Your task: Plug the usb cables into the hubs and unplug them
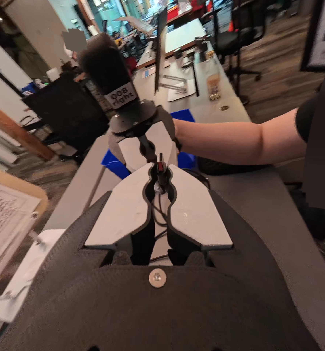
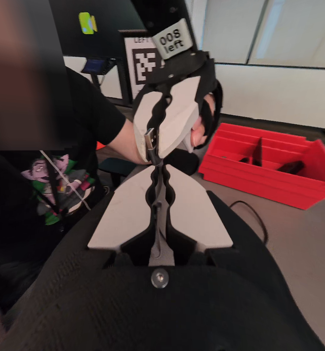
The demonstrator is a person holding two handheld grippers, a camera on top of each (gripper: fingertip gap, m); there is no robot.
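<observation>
Upright, the USB plug [image 2: 150,140] points upward, right gripper [image 2: 160,167] and left gripper [image 1: 159,167] both clenched.

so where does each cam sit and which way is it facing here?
Left wrist view: sits on the left gripper, looks along its white fingers across the grey table toward the right gripper and the blue plastic bin; a bare forearm shows.
Right wrist view: sits on the right gripper, faces the left gripper, which holds a silver USB plug, with the red divided tray behind.
Shared: both grippers meeting tip to tip, and the table.
</observation>
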